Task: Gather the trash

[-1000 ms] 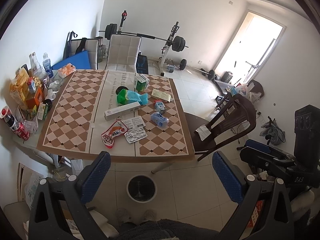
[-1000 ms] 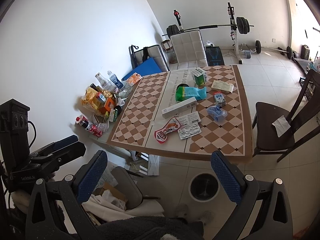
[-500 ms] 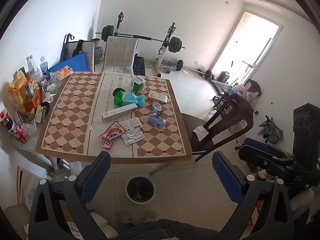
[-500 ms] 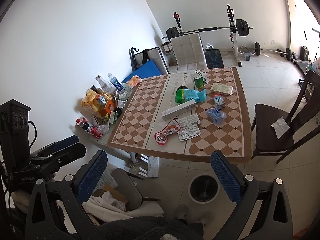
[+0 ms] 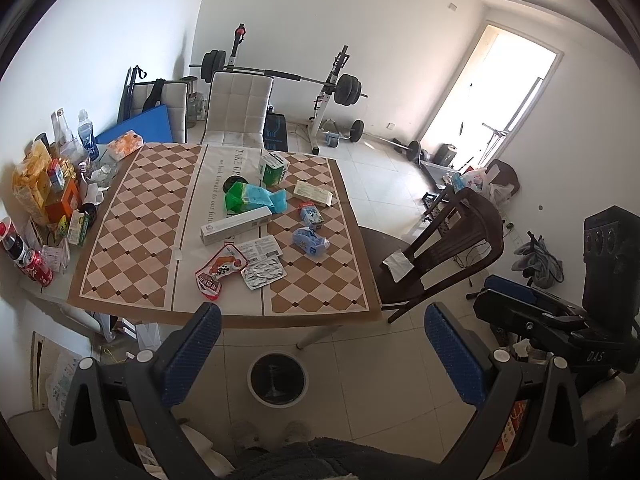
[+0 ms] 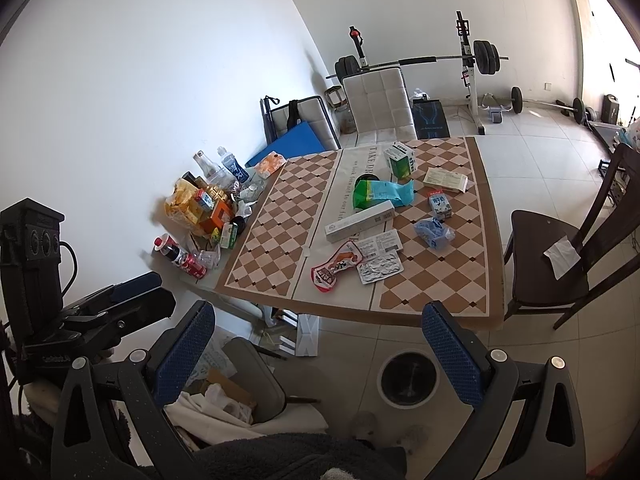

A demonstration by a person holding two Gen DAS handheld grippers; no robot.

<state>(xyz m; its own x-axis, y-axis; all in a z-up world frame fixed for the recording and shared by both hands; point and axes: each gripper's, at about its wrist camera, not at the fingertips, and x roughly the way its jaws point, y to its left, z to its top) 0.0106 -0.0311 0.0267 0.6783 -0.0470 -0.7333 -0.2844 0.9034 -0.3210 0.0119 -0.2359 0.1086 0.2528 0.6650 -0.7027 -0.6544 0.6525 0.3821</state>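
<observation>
Both grippers open and empty, held back from the littered table

The left gripper (image 5: 320, 344) and right gripper (image 6: 320, 340) gape wide, holding nothing. Trash lies mid-table (image 5: 120, 232), well apart from them: a red snack wrapper (image 5: 219, 270), a foil blister pack (image 5: 262, 274), a crumpled blue wrapper (image 5: 310, 240), a long white carton (image 5: 236, 224) and a green-and-blue pouch (image 5: 256, 198). All likely light; film crinkly and slippery, best pinched at an edge, the carton stiff across its width. The runner reads "TAKE". The bin (image 5: 277, 378) stands on the floor below.
</observation>
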